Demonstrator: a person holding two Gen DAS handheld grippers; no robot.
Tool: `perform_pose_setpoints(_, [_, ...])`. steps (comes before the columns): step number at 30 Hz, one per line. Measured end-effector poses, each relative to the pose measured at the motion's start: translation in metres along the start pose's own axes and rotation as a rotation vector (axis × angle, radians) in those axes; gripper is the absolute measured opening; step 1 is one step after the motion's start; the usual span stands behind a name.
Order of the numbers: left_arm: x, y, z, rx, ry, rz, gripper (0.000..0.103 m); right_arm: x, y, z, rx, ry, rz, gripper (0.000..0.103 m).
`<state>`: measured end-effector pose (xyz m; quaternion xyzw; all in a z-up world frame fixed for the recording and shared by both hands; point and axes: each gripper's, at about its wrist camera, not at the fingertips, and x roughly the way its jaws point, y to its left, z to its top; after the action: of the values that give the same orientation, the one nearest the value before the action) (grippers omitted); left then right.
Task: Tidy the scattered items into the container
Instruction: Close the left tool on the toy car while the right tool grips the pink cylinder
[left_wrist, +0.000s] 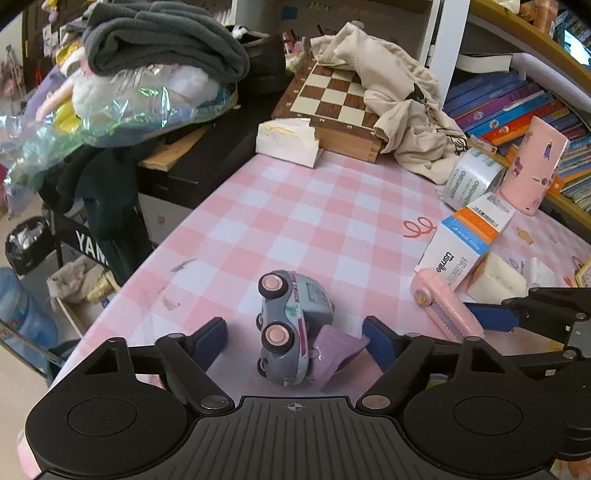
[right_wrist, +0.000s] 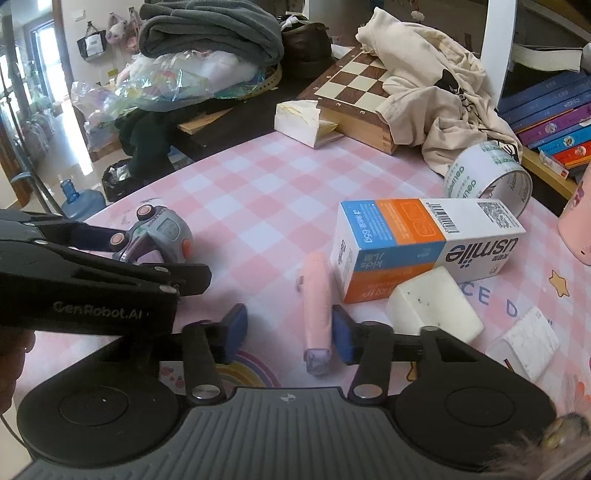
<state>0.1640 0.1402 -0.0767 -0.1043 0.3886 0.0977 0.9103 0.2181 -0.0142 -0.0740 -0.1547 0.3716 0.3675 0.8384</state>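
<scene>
A grey toy car (left_wrist: 290, 326) with pink wheels lies on its side on the pink checked tablecloth, between the open fingers of my left gripper (left_wrist: 293, 341), untouched; a purple piece (left_wrist: 334, 350) lies against it. The car also shows in the right wrist view (right_wrist: 159, 238). My right gripper (right_wrist: 290, 332) is open around a pink stick-shaped item (right_wrist: 317, 314) lying on the cloth; its right pad (right_wrist: 341, 334) is close beside the item. The same pink item (left_wrist: 443, 306) shows in the left wrist view. No container is clearly identifiable.
A usmile toothpaste box (right_wrist: 424, 247), a white block (right_wrist: 434, 304), a small white box (right_wrist: 528, 343), a tape roll (right_wrist: 487, 177), a pink case (left_wrist: 532, 166), a chessboard (left_wrist: 332, 99) under beige cloth, a tissue pack (left_wrist: 288, 142). The table edge (left_wrist: 147, 266) drops off at left.
</scene>
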Motion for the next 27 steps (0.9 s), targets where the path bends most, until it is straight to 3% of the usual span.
perform_pose_setpoints(3, [0.000,-0.001,0.001,0.015,-0.001,-0.015,0.067,-0.001,-0.002,0.000,0.004,0.001,0.001,0.024])
perform_pose_setpoints(5, [0.000,-0.003,0.001,0.029,-0.004,-0.017,0.053,-0.002,-0.005,0.000,0.019,0.006,0.002,0.018])
perform_pose_setpoints(7, [-0.001,-0.004,0.001,0.036,-0.002,-0.015,0.048,-0.004,-0.009,0.000,0.047,0.010,0.005,0.014])
perform_pose_setpoints(21, [-0.027,0.010,-0.009,-0.102,0.056,-0.082,0.047,-0.028,-0.006,-0.005,0.097,0.004,0.020,0.014])
perform_pose_setpoints(27, [-0.042,0.006,-0.013,-0.115,0.056,-0.126,0.047,-0.046,-0.001,-0.014,0.110,0.007,0.018,0.014])
